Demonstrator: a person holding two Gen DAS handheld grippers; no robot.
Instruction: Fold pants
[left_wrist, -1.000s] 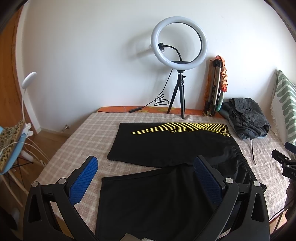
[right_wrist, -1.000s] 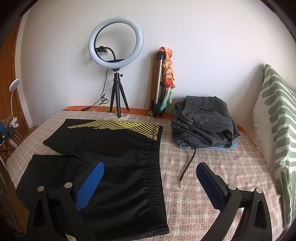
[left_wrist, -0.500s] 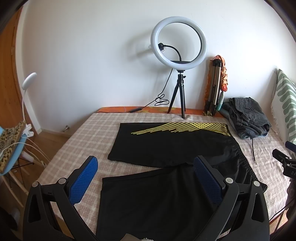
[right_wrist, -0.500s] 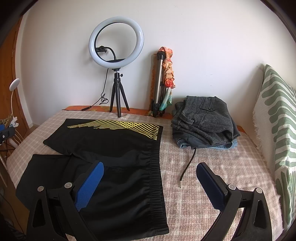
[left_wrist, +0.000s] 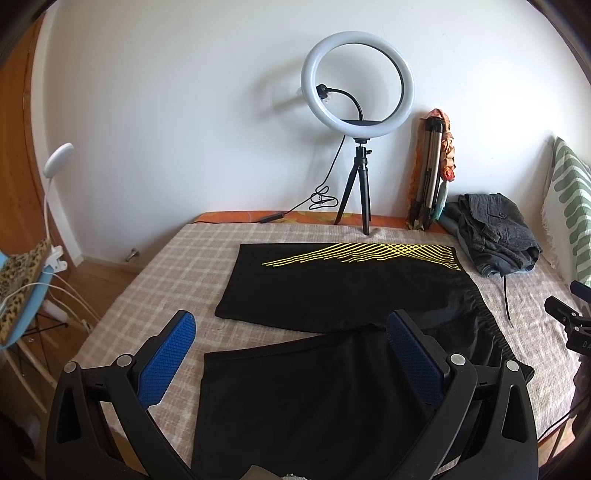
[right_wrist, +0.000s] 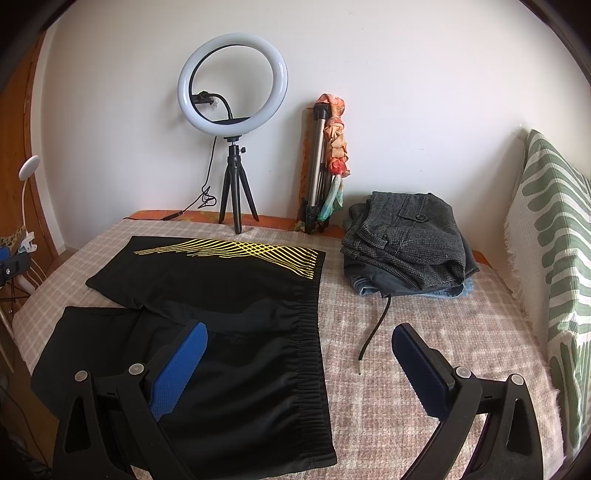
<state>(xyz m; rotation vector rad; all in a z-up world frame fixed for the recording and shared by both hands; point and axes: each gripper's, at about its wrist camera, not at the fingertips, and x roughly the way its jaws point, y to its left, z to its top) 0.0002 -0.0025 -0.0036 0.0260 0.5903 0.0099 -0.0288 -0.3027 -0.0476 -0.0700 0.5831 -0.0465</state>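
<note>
Left wrist view shows the left gripper with its jaws spread wide and nothing between them, hanging above the near edge of the bed. Black shorts lie flat on the checked bed cover, both legs spread apart toward the left edge and the waistband toward the right; the far leg carries a fan of yellow lines. The blue pads of this gripper frame the near leg without touching it, as far as the picture shows. Right wrist view has the right gripper also with jaws wide apart and empty, above the waistband end of the shorts; its left pad sits over the black fabric and its right pad over bare cover. A loose black cord lies on the cover just beside the waistband. Toward the far right corner of the bed rests a stack of folded clothes, grey on top. Along the far edge stand a ring light on a small tripod and a folded tripod leaning on the wall. A green-patterned cushion lines the right edge.
</note>
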